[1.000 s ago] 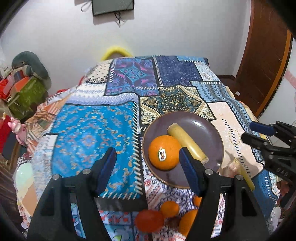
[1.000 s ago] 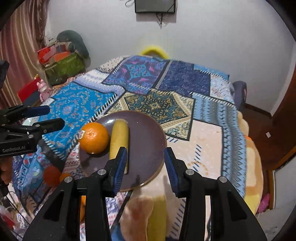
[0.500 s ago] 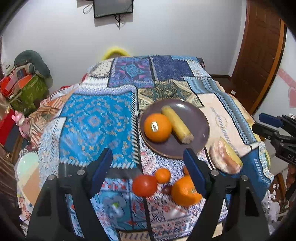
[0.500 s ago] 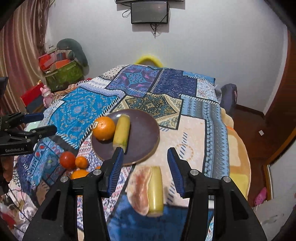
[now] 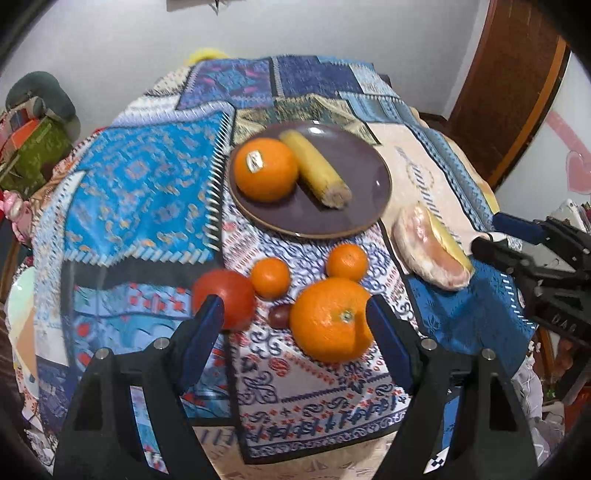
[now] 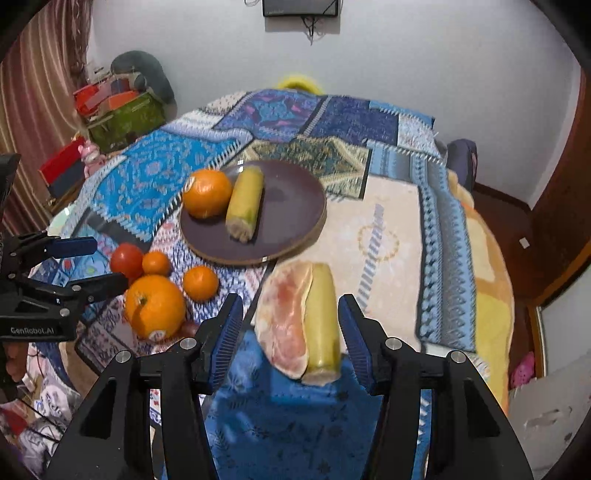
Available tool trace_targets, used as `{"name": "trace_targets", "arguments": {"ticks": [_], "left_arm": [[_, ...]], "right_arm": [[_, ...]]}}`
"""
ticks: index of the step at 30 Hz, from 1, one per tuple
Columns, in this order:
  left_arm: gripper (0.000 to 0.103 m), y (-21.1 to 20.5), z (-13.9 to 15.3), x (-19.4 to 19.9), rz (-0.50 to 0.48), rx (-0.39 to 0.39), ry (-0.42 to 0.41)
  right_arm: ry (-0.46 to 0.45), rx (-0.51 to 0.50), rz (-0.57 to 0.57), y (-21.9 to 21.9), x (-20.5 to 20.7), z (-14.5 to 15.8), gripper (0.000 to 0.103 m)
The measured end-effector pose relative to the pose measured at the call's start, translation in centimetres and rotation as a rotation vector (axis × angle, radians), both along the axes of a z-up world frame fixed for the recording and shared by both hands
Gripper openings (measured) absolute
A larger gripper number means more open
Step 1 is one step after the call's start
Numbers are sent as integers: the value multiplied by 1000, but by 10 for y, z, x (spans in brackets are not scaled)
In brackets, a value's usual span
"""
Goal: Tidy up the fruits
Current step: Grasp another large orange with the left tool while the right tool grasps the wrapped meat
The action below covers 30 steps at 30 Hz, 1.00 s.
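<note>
A dark purple plate (image 5: 354, 155) (image 6: 295, 192) on the patchwork cloth holds a stickered orange (image 5: 266, 169) (image 6: 207, 192) and a yellow banana piece (image 5: 316, 170) (image 6: 244, 203). In front of it lie a large orange (image 5: 328, 319) (image 6: 155, 306), two small tangerines (image 5: 270, 277) (image 5: 346, 262), a red tomato (image 5: 225, 295) (image 6: 126, 258) and a small dark fruit (image 5: 279, 315). A pomelo wedge (image 5: 430, 251) (image 6: 299, 321) lies to the right. My left gripper (image 5: 295, 328) is open, straddling the large orange and tomato. My right gripper (image 6: 291, 332) is open around the pomelo wedge.
The table edge drops off close in front and to the right. A wooden door (image 5: 509, 85) stands at the right. Bags and boxes (image 6: 118, 107) are piled at the left by the wall. A wall screen (image 6: 301, 7) hangs above.
Both grippers have pulled back toward the near edge of the table and lowered. The loose fruits and the pomelo wedge have come between the fingers. Nothing was grasped.
</note>
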<state>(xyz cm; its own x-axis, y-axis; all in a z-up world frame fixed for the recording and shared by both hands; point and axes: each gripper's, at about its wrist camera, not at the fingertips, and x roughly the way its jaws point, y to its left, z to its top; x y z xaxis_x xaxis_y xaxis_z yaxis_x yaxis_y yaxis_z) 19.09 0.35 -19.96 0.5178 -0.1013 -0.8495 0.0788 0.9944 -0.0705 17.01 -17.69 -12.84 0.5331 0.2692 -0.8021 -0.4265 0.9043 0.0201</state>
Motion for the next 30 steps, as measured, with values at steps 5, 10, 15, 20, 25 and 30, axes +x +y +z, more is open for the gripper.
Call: {"name": "trace_targets", "arguments": {"ticks": [5,10,15,20,25,30], "left_arm": [[79,-11,-13,1,-24,7,23],[79,-19,-26,1,-44,19,47],[79,-22,-36,4,-46,11,63],[73,-20,-41,8,-41,-18,71],[68,-26,-43,7,-65,-10,66],[65,-24,-43,7,-76,-14,57]], "right_arm": [[47,-13,5,1,-2,-22,50],[83,-10,7,2,-1,-37,50],[95,-6,8,7,2,-47,52],[109,20,29,15,5,-49,59],[128,39,44,18,12,-54,59],[136,12,31,26,22,-68,53]]}}
